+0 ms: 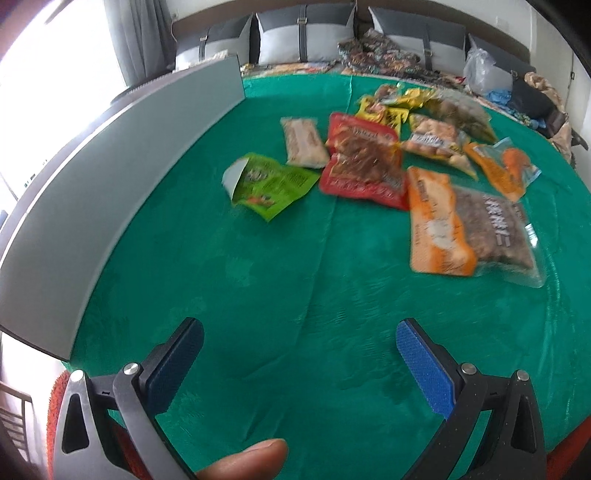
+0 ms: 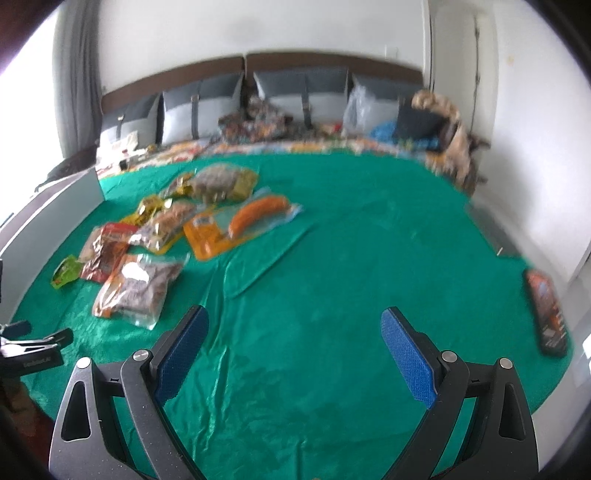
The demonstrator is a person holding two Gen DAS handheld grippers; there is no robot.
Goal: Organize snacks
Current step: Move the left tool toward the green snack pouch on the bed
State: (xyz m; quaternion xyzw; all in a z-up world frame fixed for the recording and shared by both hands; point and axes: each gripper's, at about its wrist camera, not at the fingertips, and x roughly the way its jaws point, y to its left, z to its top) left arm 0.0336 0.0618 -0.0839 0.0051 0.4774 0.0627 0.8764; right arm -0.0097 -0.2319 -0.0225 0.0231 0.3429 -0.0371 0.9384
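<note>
Item one, far left: a grey panel point(image 1: 122, 184) standing upright along the left edge of the green cloth point(image 1: 280, 295); in the right wrist view we see only its end point(image 2: 86, 192).

Item two: our left gripper point(image 1: 299, 365), fingers spread wide with nothing between them, hovering over bare cloth. A fingertip point(image 1: 251, 459) shows at the bottom edge of that view.

Item three, the snacks, lying loose on the cloth ahead and to the right of the left gripper:
- green packet point(image 1: 271, 184), leftmost, one corner curled up;
- pale packet point(image 1: 303, 142), just behind it;
- red packet point(image 1: 364, 162), overlapping the edge of the pale packet;
- yellow packets point(image 1: 391, 107), behind the red one;
- peanut bag point(image 1: 437, 142), to the right of the red one;
- orange-and-clear bag of dark nuts point(image 1: 472, 229), nearest of the pile;
- orange sausage pack point(image 1: 504, 168), at the right of the cluster.

Item four: our right gripper point(image 2: 295, 350), fingers likewise wide apart and holding nothing, above bare cloth, with the pile well off to its left.

Item five, far right: one dark packet point(image 2: 548, 314) lying alone near the right edge of the cloth, well apart from the rest.

Background: grey cushions point(image 1: 303, 33) against the wall. Both views are blurred; we cannot read any labels.
</note>
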